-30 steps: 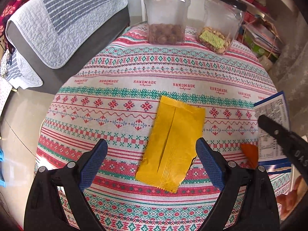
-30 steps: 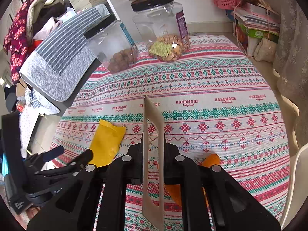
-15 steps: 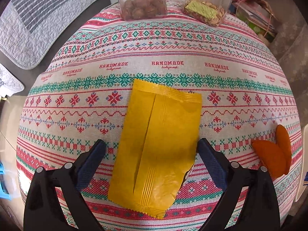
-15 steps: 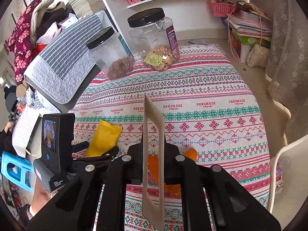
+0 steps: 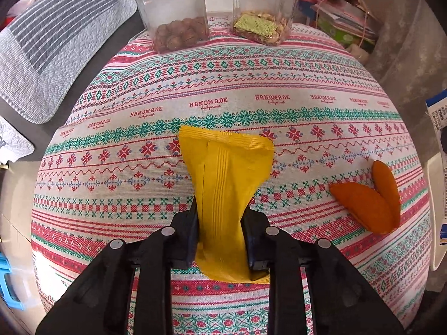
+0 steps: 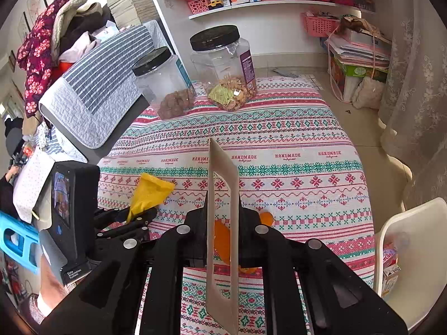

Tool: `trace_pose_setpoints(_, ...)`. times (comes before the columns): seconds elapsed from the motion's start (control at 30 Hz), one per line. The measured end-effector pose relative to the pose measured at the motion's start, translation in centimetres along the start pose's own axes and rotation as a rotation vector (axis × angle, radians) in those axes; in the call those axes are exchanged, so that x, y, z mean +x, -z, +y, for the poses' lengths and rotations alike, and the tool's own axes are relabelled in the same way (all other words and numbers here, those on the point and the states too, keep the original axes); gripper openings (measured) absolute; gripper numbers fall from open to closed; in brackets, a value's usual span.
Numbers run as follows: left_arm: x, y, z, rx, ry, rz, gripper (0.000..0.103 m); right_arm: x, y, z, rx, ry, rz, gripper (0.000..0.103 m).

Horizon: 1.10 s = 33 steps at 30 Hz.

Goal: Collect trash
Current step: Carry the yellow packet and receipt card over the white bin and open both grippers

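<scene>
Yellow wrapper (image 5: 223, 195): lying on the patterned tablecloth (image 5: 139, 217) near the front edge of the table, and being pinched across its near half by the left gripper (image 5: 220, 240). The jaws have just been closing, and the foil is bunching into a narrow waist between them while its far end is fanning out flat on the cloth. Gripping it low and across the width is probably meant to crumple it into something that lifts in one piece.

Flat card (image 6: 222, 240): standing on edge, clamped between the pressed-together fingers of the right gripper (image 6: 223, 223), which is hovering above the table, apparently carrying this piece of trash while the other hand is working.

Orange peel (image 5: 368, 195): two pieces touching each other, lying well to the right of the wrapper, untouched.

Two clear jars (image 6: 223, 69): standing at the far edge, well apart from the wrapper, not obstructing.

White bin (image 6: 405, 251): sitting beside the table on the right, seemingly the drop point.

Nothing is blocking the lift.
</scene>
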<state>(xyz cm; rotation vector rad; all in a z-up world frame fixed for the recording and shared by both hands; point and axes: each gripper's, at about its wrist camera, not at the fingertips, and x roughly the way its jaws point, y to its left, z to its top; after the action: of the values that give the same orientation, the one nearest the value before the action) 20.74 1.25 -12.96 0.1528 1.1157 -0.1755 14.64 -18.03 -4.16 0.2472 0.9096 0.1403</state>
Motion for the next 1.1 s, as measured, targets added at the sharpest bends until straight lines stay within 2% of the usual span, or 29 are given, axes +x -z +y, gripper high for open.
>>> trace_pose_setpoints(0.2,-3.8,-0.9,-0.2,-0.030,0.029,-0.093,0.025,-2.1,0.1,-1.5,0.011,0.012,-0.035,0.012)
trace_pose_setpoints(0.47,-9.1,-1.6,-2.5,-0.028,0.085,-0.219,0.025,-4.8,0.5,-3.4,0.028,0.053,-0.092,0.013)
trace_pose_setpoints(0.8,-13.7,-1.6,-7.1,0.008,0.145,-0.328,0.025,-8.7,1.2,-5.9,0.007,0.196,-0.193,0.013)
trace_pose_setpoints(1.1,-15.3,-1.1,-11.8,0.073,0.187,-0.361,0.025,-11.4,1.9,-10.1,0.068,0.342,-0.246,0.014)
